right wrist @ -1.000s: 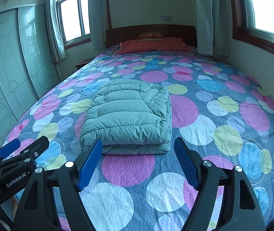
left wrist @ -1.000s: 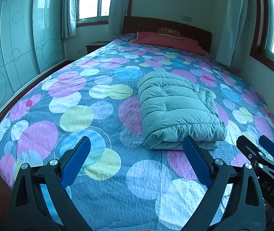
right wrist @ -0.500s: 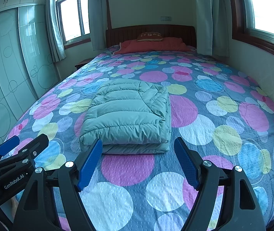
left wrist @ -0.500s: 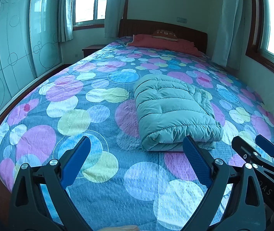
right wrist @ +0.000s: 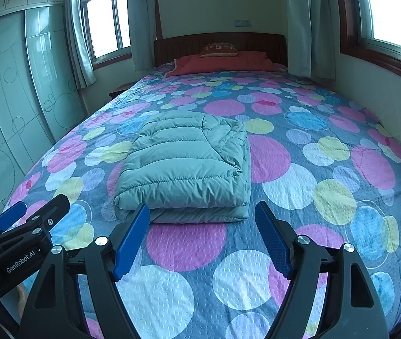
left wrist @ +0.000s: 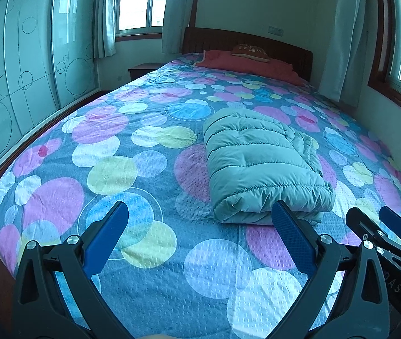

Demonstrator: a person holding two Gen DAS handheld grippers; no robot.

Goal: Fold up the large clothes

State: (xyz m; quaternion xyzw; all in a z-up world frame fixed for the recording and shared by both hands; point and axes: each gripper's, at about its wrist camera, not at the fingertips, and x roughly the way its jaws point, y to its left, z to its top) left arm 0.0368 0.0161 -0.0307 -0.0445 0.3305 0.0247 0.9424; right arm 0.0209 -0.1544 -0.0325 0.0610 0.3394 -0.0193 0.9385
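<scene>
A teal quilted down jacket [left wrist: 259, 166] [right wrist: 189, 166] lies folded into a thick rectangle in the middle of the bed. My left gripper [left wrist: 200, 214] hovers open over the bedspread near the foot of the bed, with nothing between its blue pads; the jacket's near edge lies just past its right pad [left wrist: 290, 237]. My right gripper [right wrist: 201, 212] is open too, held short of the jacket's near edge and apart from it. Each gripper shows in the other's view: the right gripper [left wrist: 375, 223] at the lower right, the left gripper [right wrist: 35, 206] at the lower left.
The bed [left wrist: 110, 175] wears a blue spread with pastel circles. A red pillow [right wrist: 223, 60] and a brown cushion [right wrist: 218, 49] lie by the wooden headboard. Sliding wardrobe doors [left wrist: 17, 84] run along the left, a wall with windows [right wrist: 392, 14] along the right.
The left wrist view has shifted slightly, so the jacket sits a little lower and more to the left in it. The right gripper has stayed put, and both stay open.
</scene>
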